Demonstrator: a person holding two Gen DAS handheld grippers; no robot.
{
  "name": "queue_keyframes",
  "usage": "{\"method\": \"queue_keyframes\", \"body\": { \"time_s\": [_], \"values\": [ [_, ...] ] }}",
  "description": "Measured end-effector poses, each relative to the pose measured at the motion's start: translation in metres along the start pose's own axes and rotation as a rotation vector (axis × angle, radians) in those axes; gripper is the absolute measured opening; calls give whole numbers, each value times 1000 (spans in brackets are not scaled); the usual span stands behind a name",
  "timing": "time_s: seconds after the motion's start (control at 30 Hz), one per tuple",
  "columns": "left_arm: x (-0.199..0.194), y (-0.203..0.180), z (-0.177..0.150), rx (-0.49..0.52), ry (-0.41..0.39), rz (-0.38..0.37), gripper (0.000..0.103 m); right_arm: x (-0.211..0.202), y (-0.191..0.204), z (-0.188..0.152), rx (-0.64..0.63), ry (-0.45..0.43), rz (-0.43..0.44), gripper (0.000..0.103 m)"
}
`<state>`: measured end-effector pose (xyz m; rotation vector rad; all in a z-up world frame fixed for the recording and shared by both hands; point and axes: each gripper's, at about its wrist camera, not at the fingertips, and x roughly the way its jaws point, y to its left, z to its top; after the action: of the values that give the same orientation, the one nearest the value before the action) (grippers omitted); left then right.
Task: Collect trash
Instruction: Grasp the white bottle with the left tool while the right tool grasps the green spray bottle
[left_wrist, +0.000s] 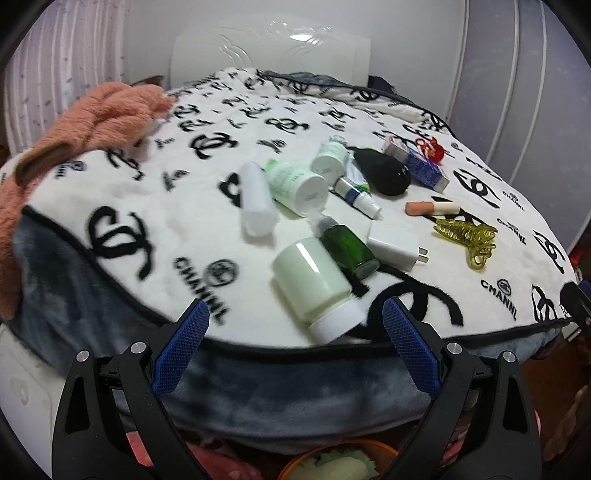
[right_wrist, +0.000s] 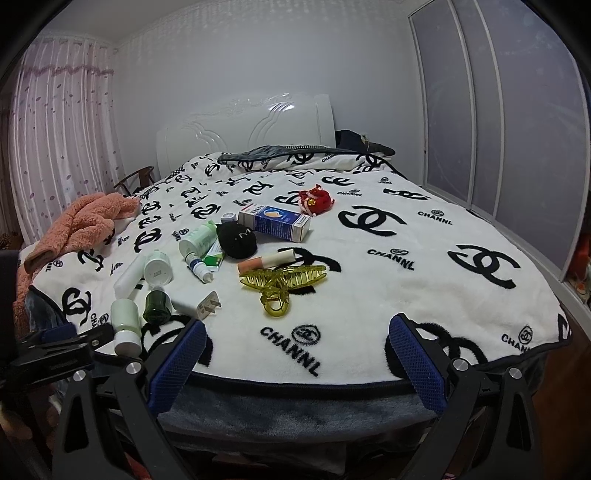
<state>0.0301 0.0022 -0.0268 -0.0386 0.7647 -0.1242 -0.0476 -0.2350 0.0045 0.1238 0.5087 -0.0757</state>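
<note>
bed (right_wrist: 424, 266) with monogram blanket — littered, nothing visibly cleared off it yet. task judged at or near its start; nearly all collecting left to do.

- pale green bottle (left_wrist: 314, 282), white cap, on its side at the near edge of the bed.
- dark green bottle (left_wrist: 345, 247), touching the pale one's far side.
- white charger plug (left_wrist: 393, 245), just beside the dark green bottle.
- white tube (left_wrist: 256, 205) and two white-and-green bottles (left_wrist: 295, 184) behind it, clustered.
- small dropper tube (left_wrist: 360, 194), black pouch (left_wrist: 384, 173), blue box (left_wrist: 417, 164), red ornament (left_wrist: 430, 149) — farther back.
- peach-and-cream stick (left_wrist: 430, 208) and yellow hair claw (left_wrist: 467, 238), off to the right of the cluster.
- pink plush garment (left_wrist: 74, 136), far left; unclear whether trash.
- orange-rimmed container (left_wrist: 332, 459) glimpsed below the bed edge in the left wrist view, something pale green inside; possibly the bin, not certain.

left gripper (left_wrist: 295, 328): fingers spread wide, holding nothing; pale green bottle's cap lay between the fingertips, not touching either.

right gripper (right_wrist: 297, 349): fingers likewise wide apart and empty, at the bed's near edge; yellow hair claw (right_wrist: 282, 284) ahead of the gap, near but apart.
</note>
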Motion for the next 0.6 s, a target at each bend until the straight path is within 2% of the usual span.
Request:
{"method": "queue_keyframes", "body": {
  "time_s": [0.2,0.27,0.37,0.4,0.53,0.6],
  "values": [
    [44,-3,11,7,63,32,92,7,-2,-9,-1,17,0,98],
    [51,2,13,-6,71,15,89,9,-2,-10,-1,26,1,98],
    [55,9,12,-18,70,-13,77,14,-1,-12,-1,38,6,98],
    [52,11,11,-14,48,-41,59,15,0,-12,-5,43,8,98],
    [47,24,12,-33,45,-130,58,19,12,-12,-35,54,28,98],
    [42,27,10,-29,36,-146,58,20,17,-11,-36,61,49,98]
  ]
}}
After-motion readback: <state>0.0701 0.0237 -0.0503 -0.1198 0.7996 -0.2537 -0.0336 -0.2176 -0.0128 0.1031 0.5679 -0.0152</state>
